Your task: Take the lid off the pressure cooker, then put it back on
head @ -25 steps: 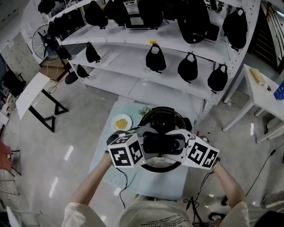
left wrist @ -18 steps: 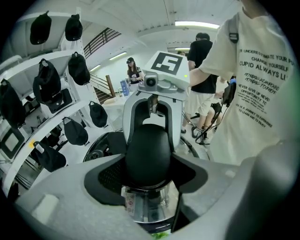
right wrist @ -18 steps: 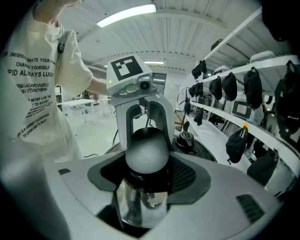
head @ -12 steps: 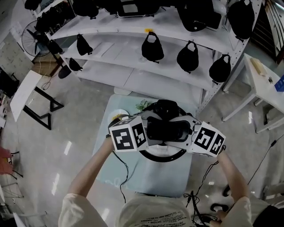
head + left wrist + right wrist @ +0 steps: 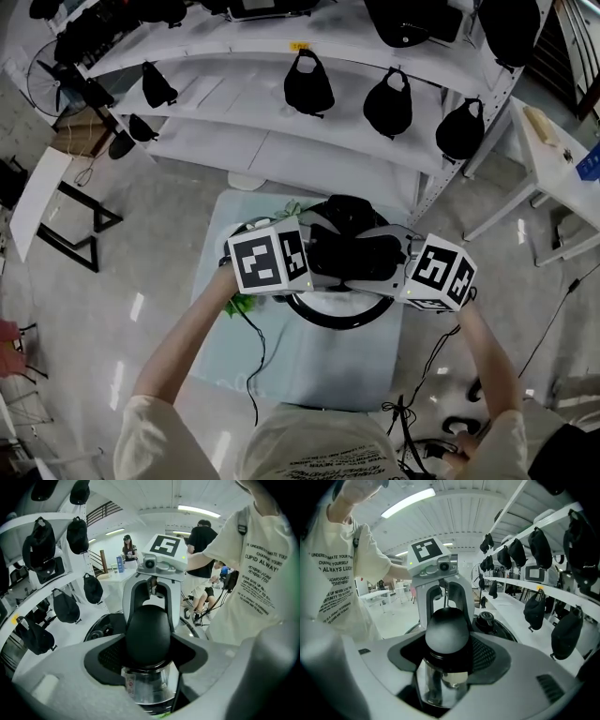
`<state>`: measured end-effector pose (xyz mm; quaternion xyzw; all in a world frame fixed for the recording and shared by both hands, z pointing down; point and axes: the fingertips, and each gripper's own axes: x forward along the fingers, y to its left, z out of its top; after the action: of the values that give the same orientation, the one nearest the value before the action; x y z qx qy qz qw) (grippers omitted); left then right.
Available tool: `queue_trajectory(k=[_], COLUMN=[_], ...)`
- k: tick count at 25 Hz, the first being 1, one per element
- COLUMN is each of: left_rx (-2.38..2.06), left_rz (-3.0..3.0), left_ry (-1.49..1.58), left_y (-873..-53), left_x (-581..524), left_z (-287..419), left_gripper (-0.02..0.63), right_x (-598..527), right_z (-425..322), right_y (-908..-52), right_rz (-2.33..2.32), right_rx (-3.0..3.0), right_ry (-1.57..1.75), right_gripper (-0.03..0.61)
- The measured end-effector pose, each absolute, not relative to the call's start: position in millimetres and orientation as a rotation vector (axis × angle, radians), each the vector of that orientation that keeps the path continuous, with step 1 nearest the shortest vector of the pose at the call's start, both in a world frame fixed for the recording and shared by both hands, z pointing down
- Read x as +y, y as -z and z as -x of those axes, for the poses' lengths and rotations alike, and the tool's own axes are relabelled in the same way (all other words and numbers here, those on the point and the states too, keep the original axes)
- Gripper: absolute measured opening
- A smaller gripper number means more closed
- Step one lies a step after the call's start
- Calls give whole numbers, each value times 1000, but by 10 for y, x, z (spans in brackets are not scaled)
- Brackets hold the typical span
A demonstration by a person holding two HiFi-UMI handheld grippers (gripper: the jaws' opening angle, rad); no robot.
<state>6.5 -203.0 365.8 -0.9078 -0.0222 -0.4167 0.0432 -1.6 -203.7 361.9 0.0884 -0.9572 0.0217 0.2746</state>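
Pressure cooker lid (image 5: 347, 214), black and domed, is held over the round black-rimmed pot (image 5: 323, 322) on the small pale table (image 5: 319, 375). I cannot tell whether lid and rim touch. Both forearms reach forward. The left gripper (image 5: 147, 637) and right gripper (image 5: 446, 634) face each other, angled downward. Each is clamped on one rounded end of the lid's black handle bar (image 5: 349, 258). The pot's inside looks pale, and its contents cannot be made out.

The left tool (image 5: 148, 654) grips the black lid handle (image 5: 147, 627) between its jaws.
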Motion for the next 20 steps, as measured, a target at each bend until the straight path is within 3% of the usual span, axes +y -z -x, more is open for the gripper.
queue_trajectory(k=[20], left_rx=[-127], left_rz=[2841], left_ry=[1332], left_y=[-3949], left_x=[-2200], left_z=[-114], left_gripper=[285], right_x=[-2213], right_z=[-24], right_y=[-3912], right_rz=[-200], right_rx=[-2581], right_ry=[-182], right_gripper=[275])
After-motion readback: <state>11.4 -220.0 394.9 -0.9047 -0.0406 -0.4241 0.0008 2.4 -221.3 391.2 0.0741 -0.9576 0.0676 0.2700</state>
